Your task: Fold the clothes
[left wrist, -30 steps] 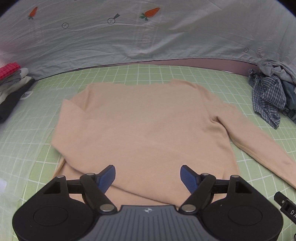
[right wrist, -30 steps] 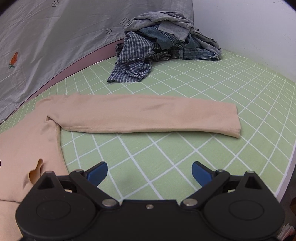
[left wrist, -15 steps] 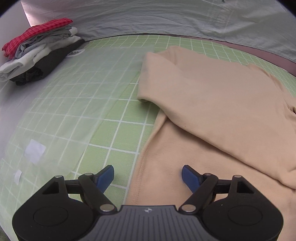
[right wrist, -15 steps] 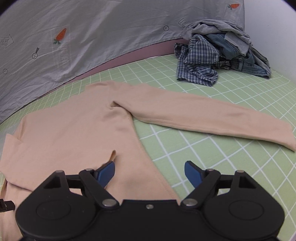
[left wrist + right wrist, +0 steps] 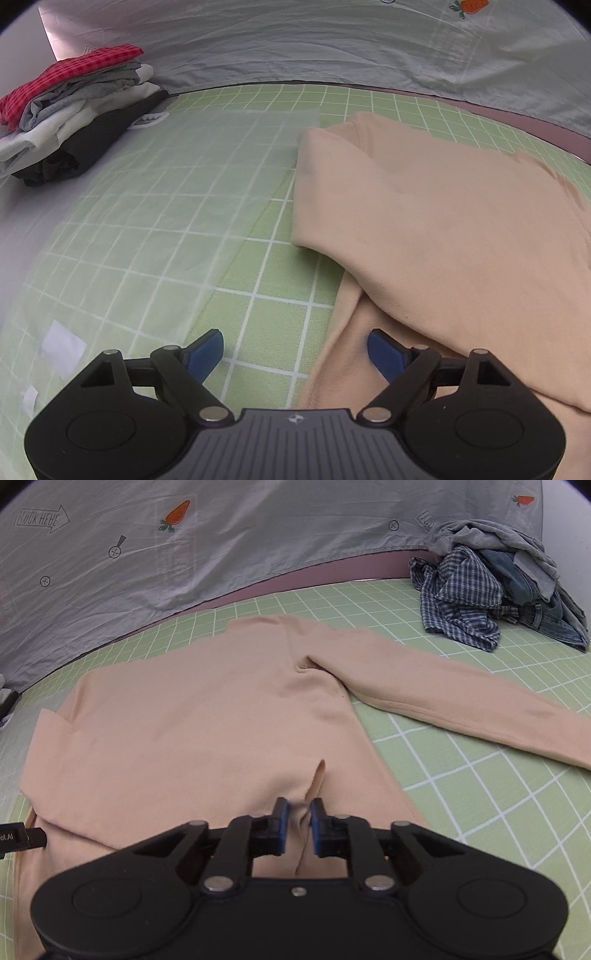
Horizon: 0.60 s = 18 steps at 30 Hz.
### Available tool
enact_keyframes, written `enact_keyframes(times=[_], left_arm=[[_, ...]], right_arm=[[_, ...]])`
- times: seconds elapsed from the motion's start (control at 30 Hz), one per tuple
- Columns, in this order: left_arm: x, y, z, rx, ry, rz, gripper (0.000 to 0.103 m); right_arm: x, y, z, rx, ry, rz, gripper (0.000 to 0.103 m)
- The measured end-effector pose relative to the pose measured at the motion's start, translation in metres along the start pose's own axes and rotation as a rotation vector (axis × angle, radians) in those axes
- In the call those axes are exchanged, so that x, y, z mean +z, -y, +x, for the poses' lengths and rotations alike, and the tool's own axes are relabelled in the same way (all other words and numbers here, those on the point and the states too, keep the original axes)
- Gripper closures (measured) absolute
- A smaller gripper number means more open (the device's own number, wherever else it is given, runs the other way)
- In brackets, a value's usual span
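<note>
Peach long-sleeved knit sweater (image 5: 192, 720) spread flat on green gridded mat (image 5: 273, 284). At far left, folded stack of clothes topped by red checked cloth (image 5: 70, 110). Left gripper (image 5: 295, 350) jaws wide, opening, straddling the sweater's side edge, pads off it. Right gripper (image 5: 296, 821) pinched shut on a fold at the hem. Far right, crumpled pile with blue plaid shirt (image 5: 465, 598).

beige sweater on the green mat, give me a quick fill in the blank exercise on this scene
1. The right gripper is shut on a fold of the beige ____.
2. The folded stack at the mat's far corner is topped by a ____ checked cloth.
3. The sweater's outstretched sleeve points toward the ____ clothes pile.
4. The left gripper's jaws are ____ above the sweater's edge.

Missing words: sweater; red; unfolded; opening
</note>
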State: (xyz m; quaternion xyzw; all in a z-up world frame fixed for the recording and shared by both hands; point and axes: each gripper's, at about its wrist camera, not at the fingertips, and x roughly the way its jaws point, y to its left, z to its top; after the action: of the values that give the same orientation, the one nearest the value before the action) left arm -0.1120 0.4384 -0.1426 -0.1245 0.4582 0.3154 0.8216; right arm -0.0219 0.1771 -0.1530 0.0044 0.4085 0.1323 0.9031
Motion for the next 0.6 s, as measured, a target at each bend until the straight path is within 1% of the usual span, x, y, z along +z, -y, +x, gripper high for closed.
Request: enact_keyframes(times=[0.1, 0.23, 0.3, 0.43, 0.5, 0.53, 0.6], left_arm=[[0.000, -0.001, 0.002, 0.022, 0.001, -0.017, 0.011], [-0.001, 0.000, 0.003, 0.061, 0.007, -0.043, 0.006], [-0.001, 0.000, 0.003, 0.081, 0.002, -0.070, 0.005], [-0.002, 0.003, 0.003, 0.130, -0.010, -0.138, 0.004], [-0.001, 0.008, 0.001, 0.160, -0.016, -0.146, 0.004], [-0.001, 0.010, 0.000, 0.169, -0.018, -0.145, 0.004], [0.000, 0.012, -0.002, 0.169, -0.021, -0.149, 0.005]], right_arm=[[0.009, 0.007, 0.000, 0.038, 0.017, -0.008, 0.100], [0.033, 0.015, -0.006, 0.064, 0.093, -0.064, 0.101], [0.053, 0.024, -0.006, 0.060, 0.151, -0.088, 0.101], [0.097, 0.065, 0.002, -0.019, 0.245, -0.091, 0.101], [0.117, 0.091, 0.012, -0.109, 0.276, -0.092, 0.101], [0.126, 0.103, 0.019, -0.148, 0.276, -0.089, 0.101], [0.141, 0.125, 0.032, -0.171, 0.252, -0.073, 0.101]])
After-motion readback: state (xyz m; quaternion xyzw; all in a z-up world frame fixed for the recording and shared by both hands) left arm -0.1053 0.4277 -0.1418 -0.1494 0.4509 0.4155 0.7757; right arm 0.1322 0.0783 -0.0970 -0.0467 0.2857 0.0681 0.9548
